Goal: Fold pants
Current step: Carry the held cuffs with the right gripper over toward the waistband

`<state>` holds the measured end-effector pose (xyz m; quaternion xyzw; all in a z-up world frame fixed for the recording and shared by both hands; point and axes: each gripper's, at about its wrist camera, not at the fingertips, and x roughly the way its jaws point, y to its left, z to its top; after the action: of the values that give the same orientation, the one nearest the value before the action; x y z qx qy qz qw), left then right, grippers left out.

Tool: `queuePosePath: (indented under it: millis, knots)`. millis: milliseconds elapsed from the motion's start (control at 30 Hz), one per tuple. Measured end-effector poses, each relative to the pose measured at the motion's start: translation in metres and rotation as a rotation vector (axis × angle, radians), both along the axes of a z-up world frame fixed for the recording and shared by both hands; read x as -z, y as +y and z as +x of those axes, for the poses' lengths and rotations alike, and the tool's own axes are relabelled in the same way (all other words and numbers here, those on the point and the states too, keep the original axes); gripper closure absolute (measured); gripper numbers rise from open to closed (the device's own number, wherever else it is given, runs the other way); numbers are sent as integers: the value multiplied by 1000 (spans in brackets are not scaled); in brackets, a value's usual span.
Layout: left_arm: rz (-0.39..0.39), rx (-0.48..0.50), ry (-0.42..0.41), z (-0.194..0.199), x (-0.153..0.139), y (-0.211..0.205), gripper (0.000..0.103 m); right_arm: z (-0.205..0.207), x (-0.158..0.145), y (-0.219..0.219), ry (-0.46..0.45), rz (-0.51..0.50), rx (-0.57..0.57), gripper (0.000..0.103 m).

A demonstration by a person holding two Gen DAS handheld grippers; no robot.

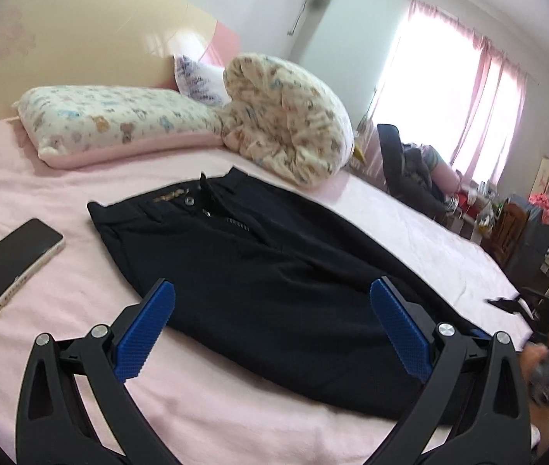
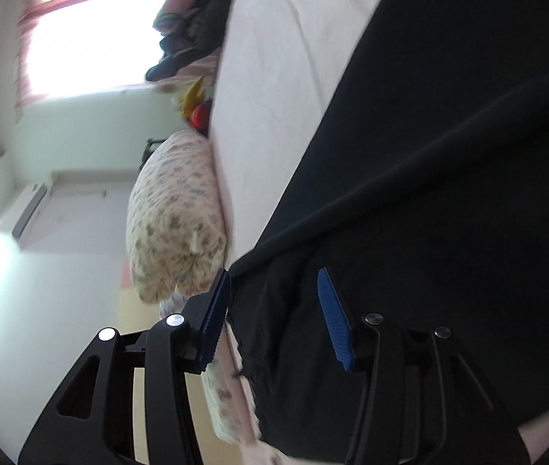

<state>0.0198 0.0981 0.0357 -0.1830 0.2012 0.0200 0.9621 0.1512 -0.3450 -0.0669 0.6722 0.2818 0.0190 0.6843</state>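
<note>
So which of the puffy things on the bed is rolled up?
The bear-print quilt, bundled into a fat roll beside the pants. The matching pillow to its left lies flat.

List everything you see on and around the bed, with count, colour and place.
pants: one, black, spread flat mid-bed, waistband toward the pillows
phone: one, dark screen, pale case, on the sheet left of the pants
pillow: one, cream print, at the headboard
rolled quilt: one, cream print, beside the pillow
bedsheet: one, pink
curtains: pink, at the window
left claw: open, above the pants
right claw: open, pant fabric between its fingers
</note>
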Motion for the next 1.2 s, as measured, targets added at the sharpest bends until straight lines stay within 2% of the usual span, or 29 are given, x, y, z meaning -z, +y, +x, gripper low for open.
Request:
queuePosePath:
  millis: [133,167,200,267,333,500,633,667,767,867,900,933,1000,1067,1133,1200]
  knots:
    - [-10,15,9,5,-1,11,2,18,22,3,91,-4,68,54]
    - [-8,14,17,7,-1,12,2,22,26,2,109,-10,87,65]
    - [-12,12,34,10,-1,16,2,24,29,2,120,-19,107,71]
    - [-31,20,54,14,0,18,2,24,33,-3,108,-41,134,98]
    - [-70,49,86,21,4,22,2,18,34,-5,70,-65,123,100]
    - [-136,136,118,40,11,20,2,-11,34,13,-111,-142,18,101]
    - [-197,226,129,75,-2,21,2,-26,47,20,-209,-161,-43,101]
    - [-208,242,141,89,-7,22,2,-29,45,22,-249,-190,-65,101]
    - [-221,294,223,150,-22,14,2,-32,39,25,-286,-266,-81,101]
    - [-204,323,363,233,-24,-4,2,-34,39,23,-308,-261,-91,101]
    - [-220,315,394,251,-21,-5,2,-34,38,22,-310,-260,-92,101]
    - [-252,304,422,273,-17,-6,3,-34,37,22,-312,-263,-93,101]
    - [-266,258,492,314,-6,-11,3,-33,38,20,-311,-252,-95,101]
    - [-279,223,548,347,11,-16,10,-30,38,21,-304,-252,-99,101]
    - [-345,210,569,366,30,-15,19,-24,38,22,-298,-255,-102,101]
    - [-421,195,597,387,51,-14,23,-22,37,23,-292,-256,-105,101]
